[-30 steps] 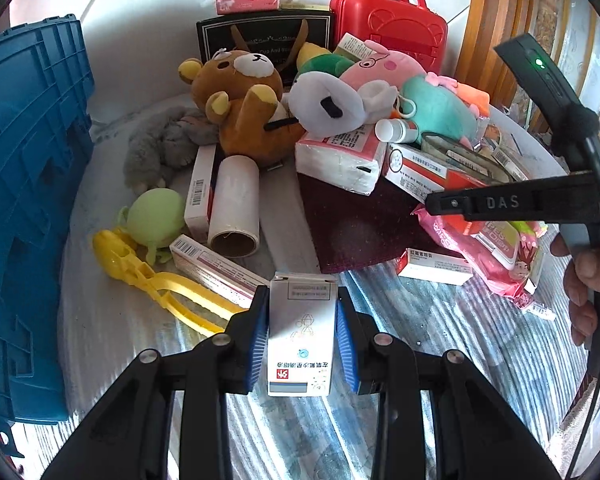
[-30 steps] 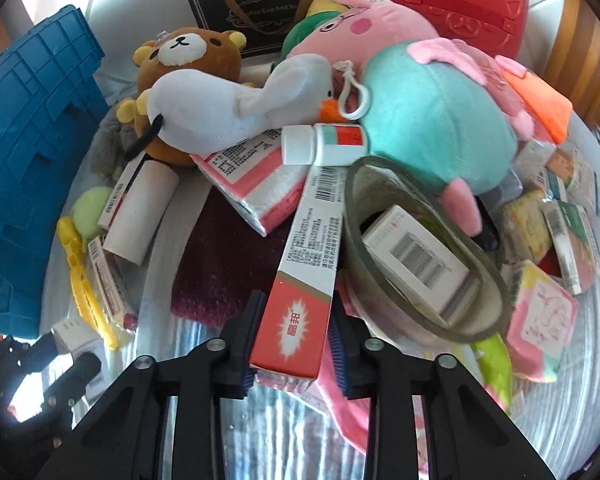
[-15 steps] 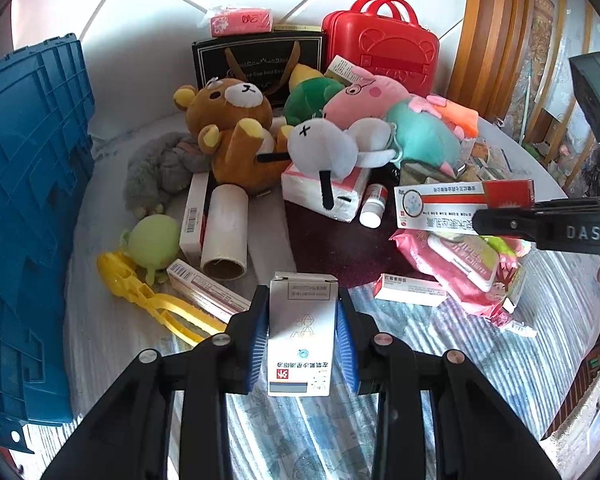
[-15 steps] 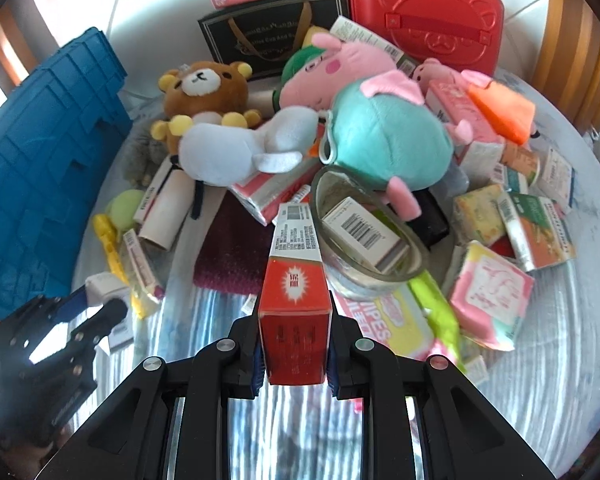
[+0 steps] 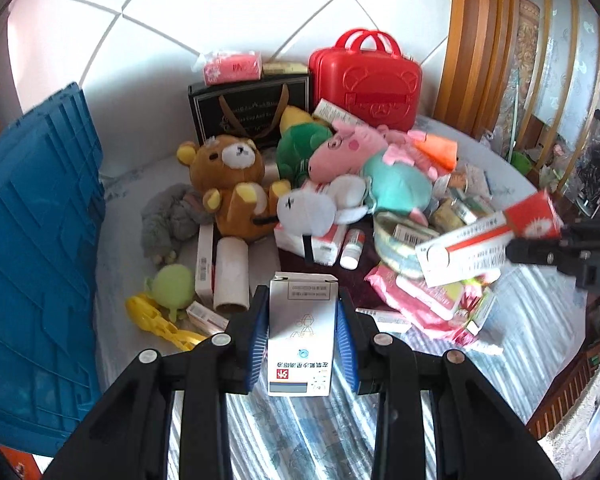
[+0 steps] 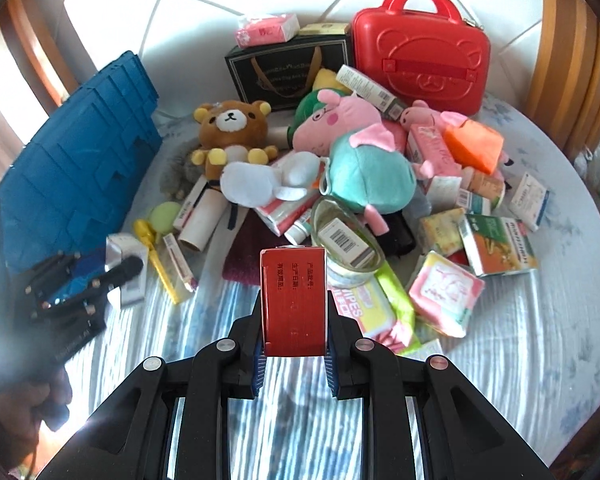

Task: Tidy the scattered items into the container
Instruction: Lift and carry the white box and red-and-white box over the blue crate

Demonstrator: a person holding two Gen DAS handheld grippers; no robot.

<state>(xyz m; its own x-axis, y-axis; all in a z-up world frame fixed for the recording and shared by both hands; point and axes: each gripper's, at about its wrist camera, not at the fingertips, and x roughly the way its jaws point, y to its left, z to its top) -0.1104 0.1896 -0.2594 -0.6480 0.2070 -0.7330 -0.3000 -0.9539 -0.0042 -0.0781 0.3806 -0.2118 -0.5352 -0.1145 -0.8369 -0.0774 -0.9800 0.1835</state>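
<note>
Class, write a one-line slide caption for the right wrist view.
Right gripper holds a red carton above a table of plush toys and boxes, with the blue crate at left.

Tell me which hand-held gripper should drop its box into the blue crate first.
Left, likely. The left hand-held gripper, shut on the white box, sits right beside the blue crate. The right hand-held gripper, shut on the red box, is farther across the table.
</note>
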